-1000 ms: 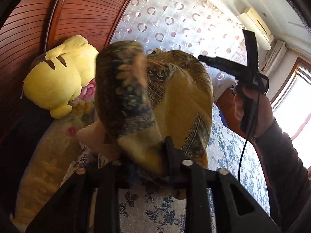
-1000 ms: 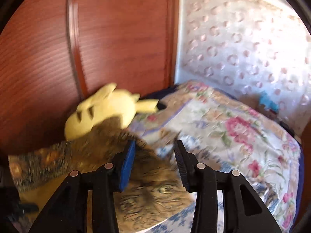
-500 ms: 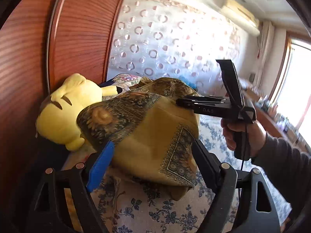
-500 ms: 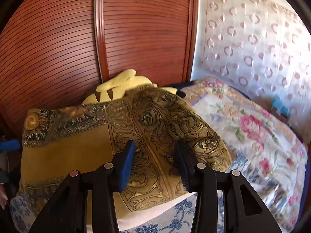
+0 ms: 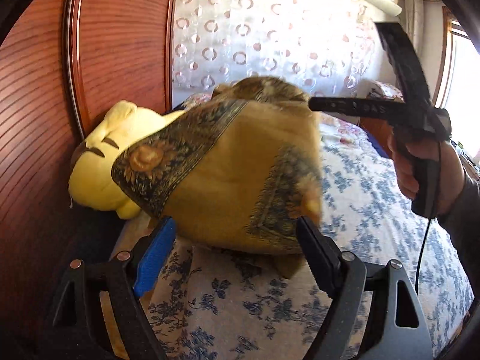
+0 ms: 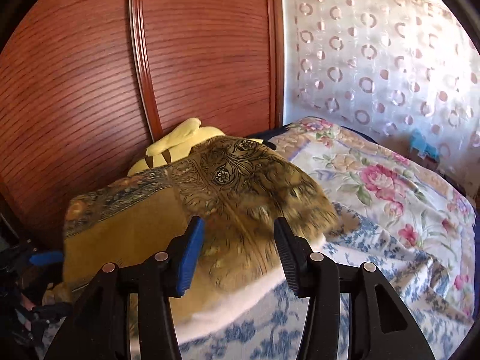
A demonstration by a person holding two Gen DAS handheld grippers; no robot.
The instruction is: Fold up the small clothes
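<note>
My left gripper [image 5: 234, 240] stands wide open at the bottom of its frame with nothing between the jaws, and my right gripper [image 6: 238, 244] is also open and empty, low in the centre of its own frame. The small garment [image 5: 234, 174], mustard yellow with a dark sunflower border, fills the middle of the left view as a puffed mound, motion-blurred along its right edge. It looks to be settling onto the blue floral bedsheet [image 5: 354, 210], just ahead of both pairs of fingers. Behind it, at left, lies the yellow plush toy [image 5: 99, 168] against the wooden panel [image 5: 120, 45].

Since neither tool holds the cloth, I judge the fold could slump or spring open as it lands, or drape onto the plush.

A second ago my left jaws were clamped on the cloth's lower edge and lifting it. Half a second ago they had already let go, and the mound has since shifted slightly right
</note>
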